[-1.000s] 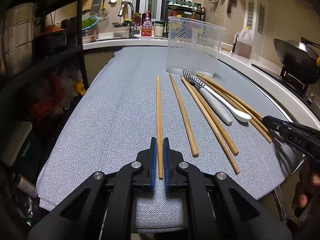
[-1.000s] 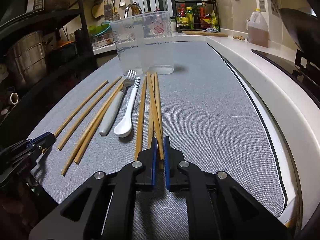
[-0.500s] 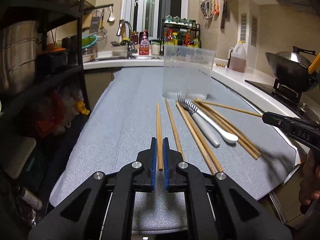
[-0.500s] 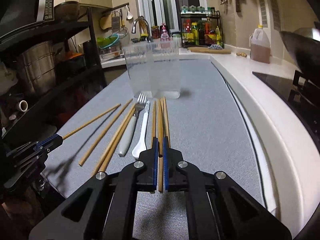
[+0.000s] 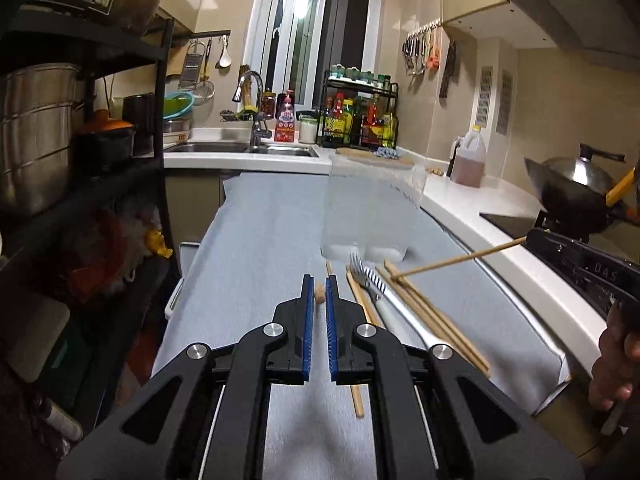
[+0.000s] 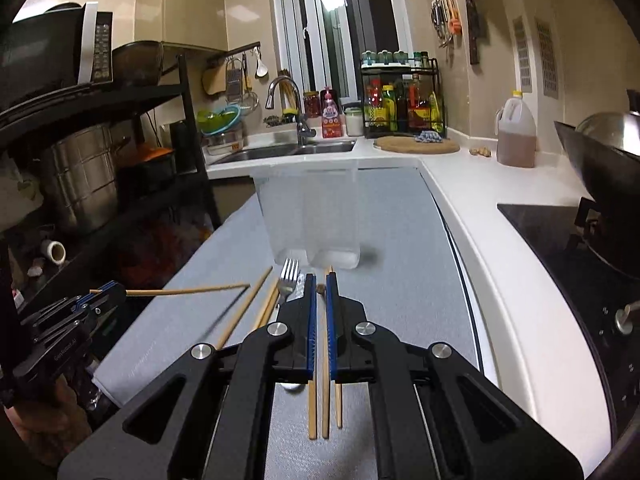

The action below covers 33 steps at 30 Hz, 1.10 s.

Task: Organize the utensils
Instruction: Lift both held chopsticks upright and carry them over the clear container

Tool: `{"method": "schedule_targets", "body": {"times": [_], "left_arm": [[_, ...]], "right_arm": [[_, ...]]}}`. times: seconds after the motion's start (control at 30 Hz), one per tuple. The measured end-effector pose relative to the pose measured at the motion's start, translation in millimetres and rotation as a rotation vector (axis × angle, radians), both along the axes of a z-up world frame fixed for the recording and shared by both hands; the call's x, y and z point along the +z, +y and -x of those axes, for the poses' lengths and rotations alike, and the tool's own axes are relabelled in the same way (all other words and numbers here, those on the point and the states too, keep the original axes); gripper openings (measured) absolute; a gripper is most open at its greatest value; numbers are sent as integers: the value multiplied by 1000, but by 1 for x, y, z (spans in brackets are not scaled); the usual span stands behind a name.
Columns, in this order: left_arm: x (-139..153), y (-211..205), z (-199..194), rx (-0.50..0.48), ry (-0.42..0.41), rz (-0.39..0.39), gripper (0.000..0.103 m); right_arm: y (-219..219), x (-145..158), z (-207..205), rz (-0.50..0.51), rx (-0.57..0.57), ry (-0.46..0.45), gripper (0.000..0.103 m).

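My left gripper [image 5: 319, 292] is shut on one wooden chopstick [image 5: 319, 295], seen end-on and lifted off the grey mat; it shows from the side in the right wrist view [image 6: 188, 291]. My right gripper [image 6: 320, 290] is shut on another chopstick [image 6: 320, 289], also raised; the left wrist view shows it [image 5: 460, 261] sticking out of the right gripper. A clear plastic container [image 5: 370, 208] stands upright on the mat ahead. More chopsticks [image 5: 424, 308], a fork [image 5: 362, 276] and a striped-handled spoon [image 5: 378, 282] lie in front of it.
The grey mat [image 5: 256, 248] covers the counter. A black shelf rack with steel pots [image 5: 40, 136] stands at the left. The sink [image 5: 240, 147] and a bottle rack [image 5: 360, 120] are behind. A wok [image 5: 576, 184] sits on the stove at the right.
Both grippers have risen and tilted up, each lifting its chopstick off the mat. The held chopsticks now point forward, toward the container.
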State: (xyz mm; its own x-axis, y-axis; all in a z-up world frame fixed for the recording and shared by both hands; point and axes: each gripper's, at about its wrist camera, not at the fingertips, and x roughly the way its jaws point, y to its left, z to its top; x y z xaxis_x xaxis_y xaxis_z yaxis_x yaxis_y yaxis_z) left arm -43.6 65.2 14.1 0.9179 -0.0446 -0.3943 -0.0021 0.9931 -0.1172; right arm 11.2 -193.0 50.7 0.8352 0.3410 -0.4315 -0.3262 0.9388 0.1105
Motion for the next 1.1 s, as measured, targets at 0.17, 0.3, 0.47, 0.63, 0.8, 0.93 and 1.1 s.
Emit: {"method": "schedule_targets", "body": {"times": [0.17, 0.3, 0.47, 0.63, 0.8, 0.93, 1.1], "left_arm": [[27, 12, -19, -3, -23, 13, 6], [49, 17, -37, -20, -24, 6, 6], [70, 28, -54, -35, 1, 31, 6], [88, 31, -72, -64, 35, 43, 6], [102, 27, -88, -91, 43, 36, 6], [115, 23, -106, -107, 45, 33, 6], [150, 18, -131, -138, 28, 37, 6]], "right_arm": [[9, 21, -13, -6, -6, -4, 5], [16, 38, -28, -9, -9, 1, 5], [18, 64, -46, -33, -5, 30, 5], [23, 87, -59, -21, -13, 55, 5], [28, 108, -72, 0, -29, 42, 5], [27, 128, -85, -16, -26, 41, 5], [26, 171, -100, -31, -9, -14, 5]]}}
